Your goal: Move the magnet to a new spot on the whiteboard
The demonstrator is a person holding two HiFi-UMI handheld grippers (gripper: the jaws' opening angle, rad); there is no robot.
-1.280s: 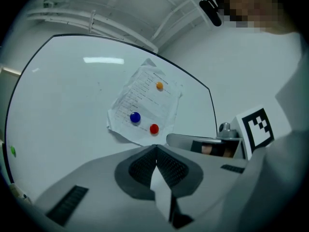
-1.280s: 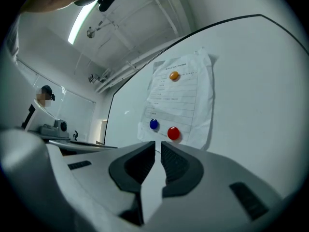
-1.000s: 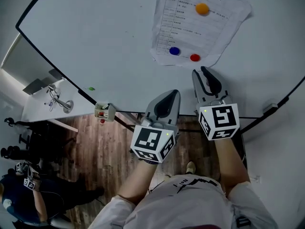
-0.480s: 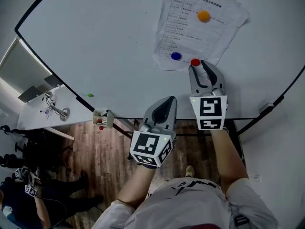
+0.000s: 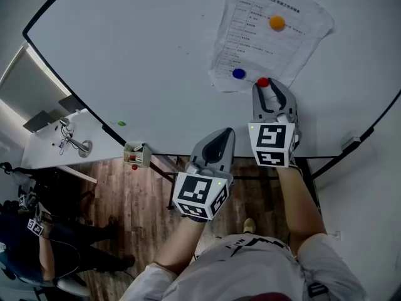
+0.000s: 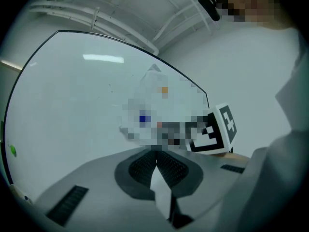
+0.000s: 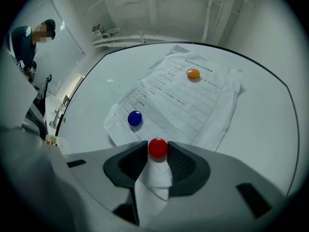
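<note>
A printed paper sheet (image 5: 276, 49) hangs on the whiteboard (image 5: 138, 55), held by an orange magnet (image 5: 277, 23), a blue magnet (image 5: 239, 74) and a red magnet (image 5: 263, 82). My right gripper (image 5: 265, 86) is up against the board at the sheet's lower edge. In the right gripper view the red magnet (image 7: 158, 148) sits between the tips of my right gripper (image 7: 158, 152), whose jaws stand wide and close on either side of it. The blue magnet (image 7: 134, 118) lies up-left of it and the orange magnet (image 7: 193, 73) farther up the sheet (image 7: 183, 100). My left gripper (image 5: 220, 138) hangs lower, off the board, shut and empty.
A small marker holder (image 5: 136, 152) is fixed at the board's lower edge, with a green spot (image 5: 121, 123) nearby on the board. Below are a white desk (image 5: 56, 149), wooden floor and a person (image 5: 37, 243) at the lower left.
My right gripper has moved up the board from below the sheet, and its jaws now flank the red magnet. The left gripper has hardly moved.
</note>
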